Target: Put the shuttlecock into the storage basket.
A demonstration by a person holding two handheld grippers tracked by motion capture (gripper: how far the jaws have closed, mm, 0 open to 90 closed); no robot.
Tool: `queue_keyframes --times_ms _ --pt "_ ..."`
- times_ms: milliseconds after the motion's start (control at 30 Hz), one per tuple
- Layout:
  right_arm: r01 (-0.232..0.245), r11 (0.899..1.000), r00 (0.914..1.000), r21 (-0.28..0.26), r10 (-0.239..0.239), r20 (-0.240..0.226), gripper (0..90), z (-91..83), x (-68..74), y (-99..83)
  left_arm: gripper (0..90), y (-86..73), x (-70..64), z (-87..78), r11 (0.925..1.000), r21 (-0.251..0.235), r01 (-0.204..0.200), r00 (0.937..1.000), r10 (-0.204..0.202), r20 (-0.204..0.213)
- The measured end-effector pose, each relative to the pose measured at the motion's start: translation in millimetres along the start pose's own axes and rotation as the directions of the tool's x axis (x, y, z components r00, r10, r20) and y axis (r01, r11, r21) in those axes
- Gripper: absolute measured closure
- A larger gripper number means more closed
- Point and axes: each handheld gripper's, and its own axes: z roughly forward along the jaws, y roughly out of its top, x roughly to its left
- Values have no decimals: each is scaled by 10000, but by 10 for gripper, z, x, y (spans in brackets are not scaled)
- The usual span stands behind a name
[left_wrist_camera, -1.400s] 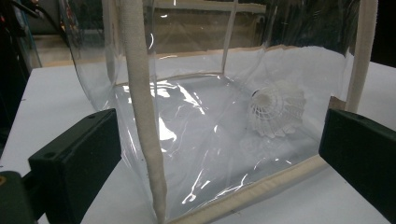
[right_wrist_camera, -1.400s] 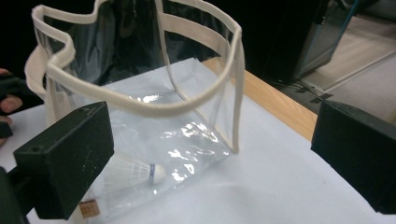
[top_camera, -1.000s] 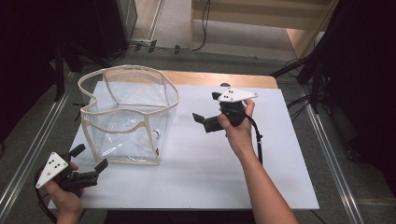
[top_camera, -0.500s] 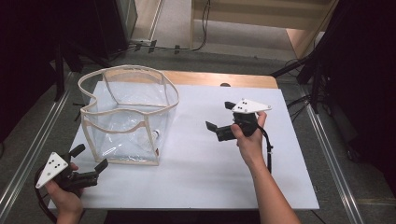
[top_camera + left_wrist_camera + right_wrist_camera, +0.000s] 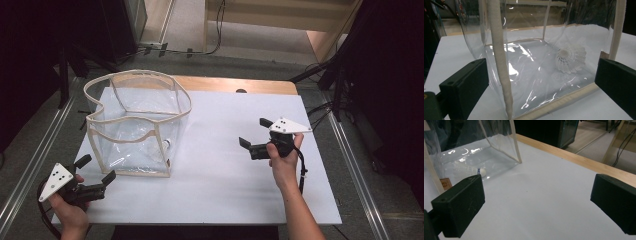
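Observation:
A clear plastic bag (image 5: 131,113) with cream trim stands open-topped on the left half of the white table (image 5: 220,190). A white shuttlecock (image 5: 570,58) lies on the bag's floor near its right wall; its cork tip (image 5: 482,171) is visible through the plastic in the right gripper view. My left gripper (image 5: 96,168) is open at the front left corner, just short of the bag, and its jaws straddle the bag's near corner seam (image 5: 501,65) without touching it. My right gripper (image 5: 254,132) is open over bare table, well right of the bag, with nothing between its jaws.
A wooden strip (image 5: 235,85) borders the table's far edge. Metal rails (image 5: 355,165) run along both sides. Black stands and cables (image 5: 330,80) crowd the floor beyond the right rear corner. A small brown tag (image 5: 446,183) sits on the bag's trim.
My right gripper has moved to the right and toward the person, away from the bag, still open. The left gripper and the bag have stayed put.

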Motion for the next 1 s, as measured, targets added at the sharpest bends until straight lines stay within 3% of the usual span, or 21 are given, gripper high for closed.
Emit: queue_keyframes --times_ms 1000 --pt "-898 9959 9900 -74 900 1087 0 -543 -246 -651 0 -1 -9 0 10000 52 -27 10000 28 -59"
